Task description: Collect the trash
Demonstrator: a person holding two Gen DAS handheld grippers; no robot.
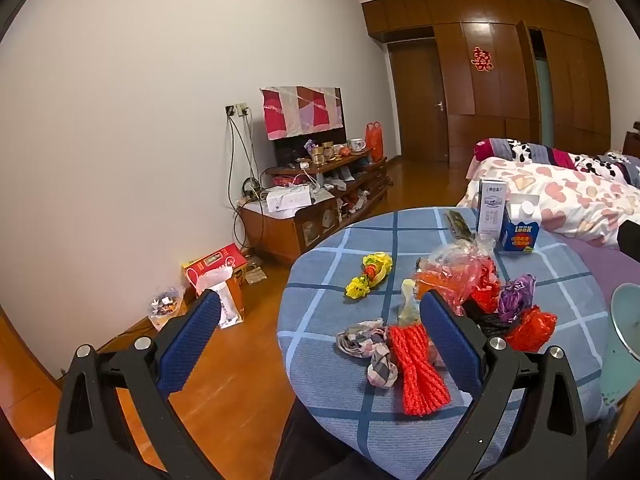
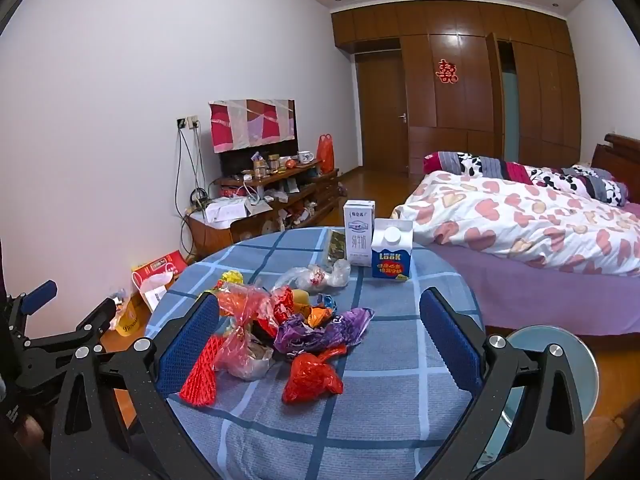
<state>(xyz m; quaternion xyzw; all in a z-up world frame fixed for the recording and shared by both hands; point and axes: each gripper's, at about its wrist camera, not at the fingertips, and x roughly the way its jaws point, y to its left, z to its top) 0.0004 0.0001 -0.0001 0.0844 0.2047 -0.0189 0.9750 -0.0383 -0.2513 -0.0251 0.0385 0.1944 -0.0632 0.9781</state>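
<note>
A round table with a blue checked cloth carries a heap of trash. In the left wrist view I see a yellow wrapper, a red net bundle, a checked cloth scrap, red and clear plastic bags and a purple wrapper. The right wrist view shows a crumpled red bag, the purple wrapper and the red net. Two milk cartons stand at the far edge. My left gripper and right gripper hover open over the near edge, holding nothing.
A round pale-green disc sits low at the table's right. A bed with a heart-print quilt lies beyond on the right. A cluttered wooden TV stand lines the left wall, with a red box and bags on the wood floor.
</note>
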